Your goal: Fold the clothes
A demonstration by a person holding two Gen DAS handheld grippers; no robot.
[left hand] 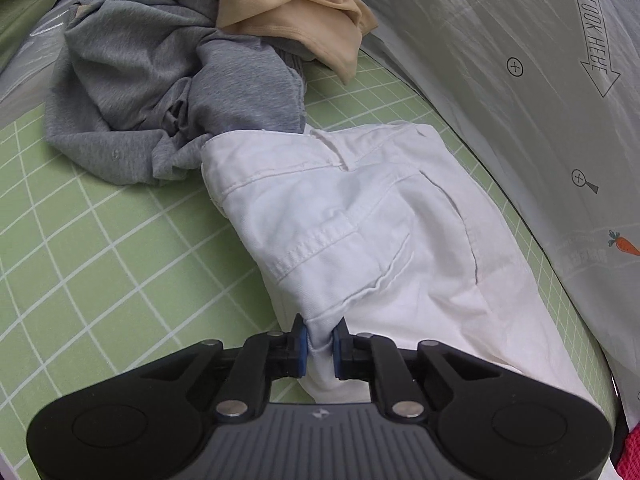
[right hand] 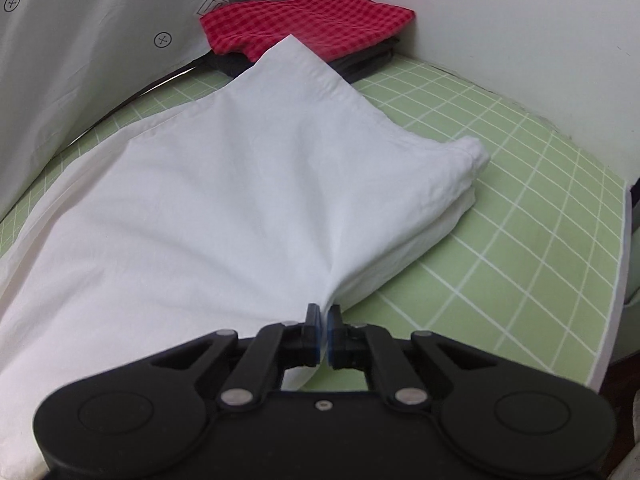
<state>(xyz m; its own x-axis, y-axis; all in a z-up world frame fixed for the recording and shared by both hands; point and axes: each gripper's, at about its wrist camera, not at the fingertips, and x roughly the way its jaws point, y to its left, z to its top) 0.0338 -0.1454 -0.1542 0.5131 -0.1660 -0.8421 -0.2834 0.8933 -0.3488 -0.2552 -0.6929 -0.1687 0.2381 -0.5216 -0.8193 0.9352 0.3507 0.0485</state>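
Both ends of the white trousers sit pinched, seemingly, in the left gripper and right gripper.

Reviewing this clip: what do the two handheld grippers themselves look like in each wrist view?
Both match in build: black, wide rounded body with a circular disc at each end, angled linkage arms with silver pivot pins, and blue pads on the fingers. The left gripper has a grey ribbed centre plate bearing a small logo; the right gripper has a plain black plate with one screw. No cables, hands or sleeves show.
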